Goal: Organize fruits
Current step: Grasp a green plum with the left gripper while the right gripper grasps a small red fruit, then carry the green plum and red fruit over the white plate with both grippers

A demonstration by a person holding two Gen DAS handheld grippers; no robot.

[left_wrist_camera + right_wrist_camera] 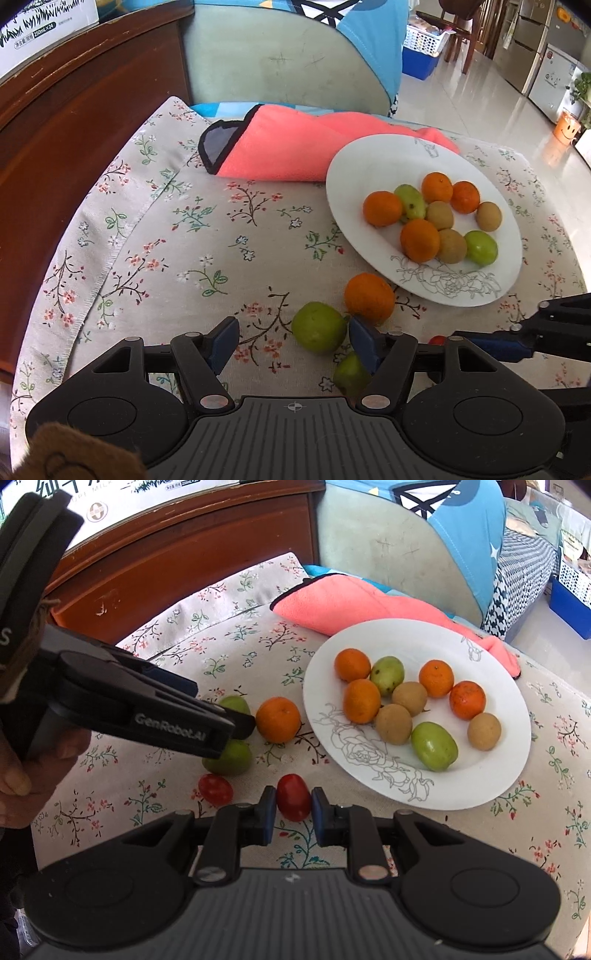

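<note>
A white plate [354, 177] [498, 775] holds several oranges, green fruits and brown fruits. On the floral cloth beside it lie an orange [369, 297] [277, 719], two green fruits [319, 326] [351, 373] and a cherry tomato [215, 789]. My left gripper [293, 341] is open, low over the cloth, with the nearer green fruit just inside its right finger. My right gripper [293, 805] has its pads on both sides of a second red cherry tomato [293, 801] that rests on the cloth.
A pink folded cloth [295, 147] lies behind the plate. A dark wooden cabinet [74, 122] stands to the left and a grey-green chair back [273, 62] is behind the table. The left gripper's body [140, 709] reaches in over the loose fruits.
</note>
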